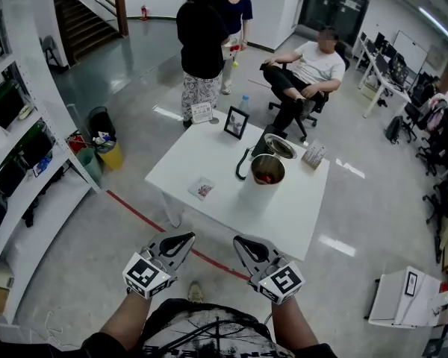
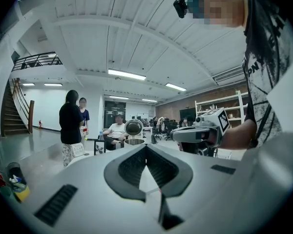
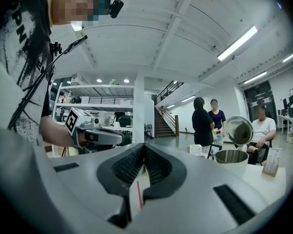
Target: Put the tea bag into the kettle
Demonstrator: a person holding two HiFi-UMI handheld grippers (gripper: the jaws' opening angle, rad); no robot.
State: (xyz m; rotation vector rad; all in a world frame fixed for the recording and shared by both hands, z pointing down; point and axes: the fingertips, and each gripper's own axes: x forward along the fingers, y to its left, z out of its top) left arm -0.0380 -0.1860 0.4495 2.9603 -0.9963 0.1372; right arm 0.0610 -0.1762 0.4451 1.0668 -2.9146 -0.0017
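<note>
The tea bag [image 1: 203,189] lies flat in its small packet on the white table [image 1: 209,155], near the left front edge. The steel kettle [image 1: 267,171] stands mid-table with its lid [image 1: 280,146] tipped open and a black handle on its left. It also shows ahead in the left gripper view as the kettle [image 2: 134,141] and in the right gripper view as the kettle [image 3: 231,156]. My left gripper [image 1: 187,238] and right gripper [image 1: 240,239] are held level side by side, short of the table's near edge. Both are shut and hold nothing.
A photo frame [image 1: 236,122], a sign card [image 1: 201,112], a bottle [image 1: 243,104] and a small holder [image 1: 313,155] stand along the table's far side. Two people stand beyond it; a third sits in a chair. Shelves line the left, and red floor tape [image 1: 145,215] runs under the table.
</note>
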